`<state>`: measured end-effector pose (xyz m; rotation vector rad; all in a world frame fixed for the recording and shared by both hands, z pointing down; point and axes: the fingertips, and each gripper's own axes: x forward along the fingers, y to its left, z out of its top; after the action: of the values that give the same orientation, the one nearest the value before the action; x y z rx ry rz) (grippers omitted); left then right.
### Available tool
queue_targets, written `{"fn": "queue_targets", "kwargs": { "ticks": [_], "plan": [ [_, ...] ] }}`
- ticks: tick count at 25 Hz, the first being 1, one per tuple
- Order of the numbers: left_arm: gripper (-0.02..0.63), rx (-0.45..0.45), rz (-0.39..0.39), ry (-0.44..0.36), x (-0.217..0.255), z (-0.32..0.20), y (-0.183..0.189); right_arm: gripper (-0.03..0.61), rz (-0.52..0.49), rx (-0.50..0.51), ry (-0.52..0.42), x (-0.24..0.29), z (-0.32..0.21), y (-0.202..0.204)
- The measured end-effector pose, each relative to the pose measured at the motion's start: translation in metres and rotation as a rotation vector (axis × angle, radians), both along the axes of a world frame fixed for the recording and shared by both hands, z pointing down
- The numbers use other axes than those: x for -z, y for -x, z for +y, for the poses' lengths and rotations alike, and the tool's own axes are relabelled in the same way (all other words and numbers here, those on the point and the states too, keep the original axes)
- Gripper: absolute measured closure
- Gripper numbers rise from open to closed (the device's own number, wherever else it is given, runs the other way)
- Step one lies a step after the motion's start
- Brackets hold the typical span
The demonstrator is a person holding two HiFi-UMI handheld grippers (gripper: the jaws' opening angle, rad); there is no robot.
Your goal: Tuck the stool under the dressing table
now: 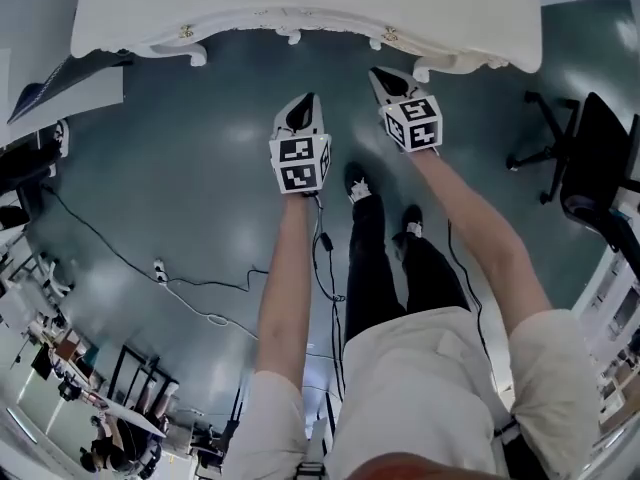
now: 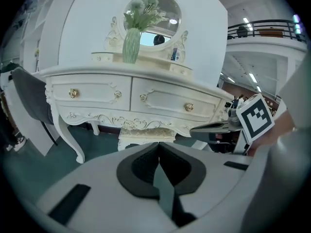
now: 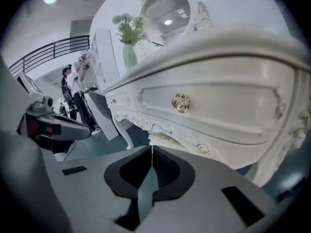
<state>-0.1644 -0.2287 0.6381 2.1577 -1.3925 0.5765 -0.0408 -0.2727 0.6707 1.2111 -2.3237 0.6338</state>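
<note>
The white dressing table (image 1: 300,8) spans the top of the head view, and its top hides the stool there. In the left gripper view the cream stool (image 2: 146,134) stands between the legs of the table (image 2: 131,93), under the drawers. My left gripper (image 1: 305,105) is held above the green floor a little short of the table, jaws shut and empty. My right gripper (image 1: 379,74) is further forward, close to the front edge of the table (image 3: 218,96), also shut and empty. A strip of the stool (image 3: 164,139) shows beneath the carved apron.
A black office chair (image 1: 590,158) stands at the right. Cables (image 1: 200,288) and a power strip (image 1: 160,268) lie on the floor at the left. A vase of flowers (image 2: 131,42) and an oval mirror (image 2: 155,18) sit on the table. A person (image 3: 75,89) stands far off.
</note>
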Motion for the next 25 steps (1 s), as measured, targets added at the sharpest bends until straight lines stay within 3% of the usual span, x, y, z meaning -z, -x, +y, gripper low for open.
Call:
{"fn": "queue_targets", "kwargs": {
  "ticks": [7, 15, 21, 25],
  "plan": [
    [0.598, 0.042, 0.026, 0.006, 0.082, 0.050, -0.009, 0.534, -0.034, -0.041, 0.037, 0.089, 0.073, -0.020],
    [0.598, 0.099, 0.067, 0.023, 0.146, 0.119, -0.026, 0.534, -0.015, -0.030, 0.059, 0.146, 0.172, -0.032],
    [0.598, 0.110, 0.086, 0.010, 0.181, 0.164, -0.030, 0.534, -0.140, -0.067, 0.071, 0.194, 0.206, -0.038],
    [0.598, 0.100, 0.087, 0.018, 0.189, 0.179, -0.031, 0.534, -0.180, -0.023, 0.063, 0.211, 0.219, -0.031]
  ]
}}
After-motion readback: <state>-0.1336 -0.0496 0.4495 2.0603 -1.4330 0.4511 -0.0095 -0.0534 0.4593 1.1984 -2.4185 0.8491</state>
